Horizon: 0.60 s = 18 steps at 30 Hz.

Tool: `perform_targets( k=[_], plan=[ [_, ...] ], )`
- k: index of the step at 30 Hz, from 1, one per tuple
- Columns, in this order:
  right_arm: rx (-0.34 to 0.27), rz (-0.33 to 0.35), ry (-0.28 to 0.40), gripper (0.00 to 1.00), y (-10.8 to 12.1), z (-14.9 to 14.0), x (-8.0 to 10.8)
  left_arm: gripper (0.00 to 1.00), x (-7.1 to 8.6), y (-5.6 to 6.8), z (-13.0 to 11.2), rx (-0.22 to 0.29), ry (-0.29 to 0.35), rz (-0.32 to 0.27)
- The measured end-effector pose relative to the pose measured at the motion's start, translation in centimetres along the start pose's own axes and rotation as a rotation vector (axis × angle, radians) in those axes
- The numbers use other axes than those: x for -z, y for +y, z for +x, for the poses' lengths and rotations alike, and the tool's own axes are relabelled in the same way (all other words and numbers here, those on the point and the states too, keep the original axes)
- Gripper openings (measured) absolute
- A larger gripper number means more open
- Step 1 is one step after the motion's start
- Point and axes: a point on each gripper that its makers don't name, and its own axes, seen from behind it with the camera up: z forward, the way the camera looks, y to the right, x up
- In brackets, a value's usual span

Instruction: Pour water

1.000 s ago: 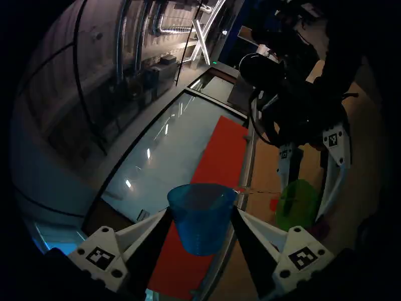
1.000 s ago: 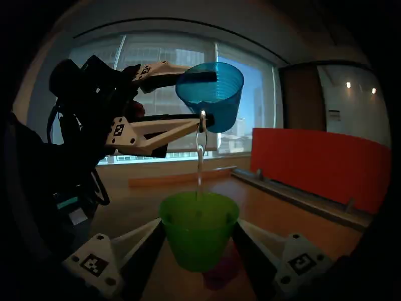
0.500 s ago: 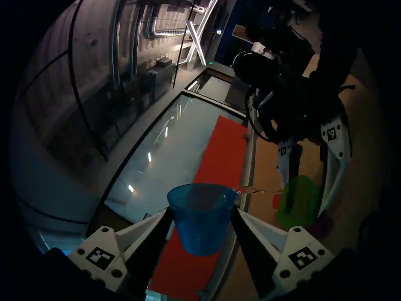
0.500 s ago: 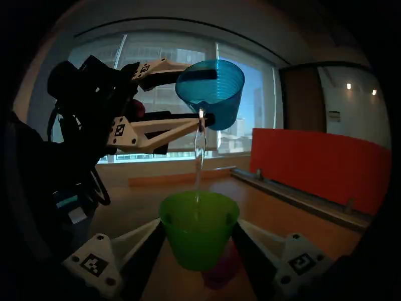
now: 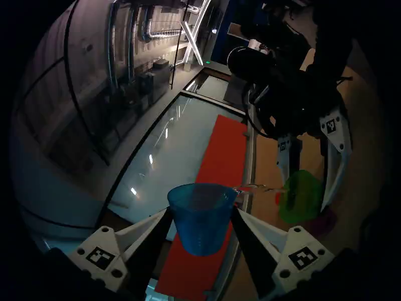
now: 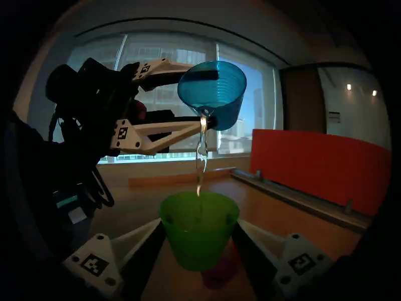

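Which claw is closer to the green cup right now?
Right. The right claw grips the green cup on both sides; the left claw holds the blue cup tipped above it, apart, pouring water in.

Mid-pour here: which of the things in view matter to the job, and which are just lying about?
In the job: blue cup, water stream, green cup, left gripper, right gripper.
Lying about: pink object by the green cup, red panel, wooden table.
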Motion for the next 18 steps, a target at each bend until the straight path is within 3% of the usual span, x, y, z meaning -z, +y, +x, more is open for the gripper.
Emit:
perform_targets(
  k=[18],
  plan=[
    [0.006, 0.002, -0.002, 0.87, -0.02, 0.17, 0.14, 0.83, 0.12, -0.20, -0.10, -0.026, -0.002, 0.003]
  ],
)
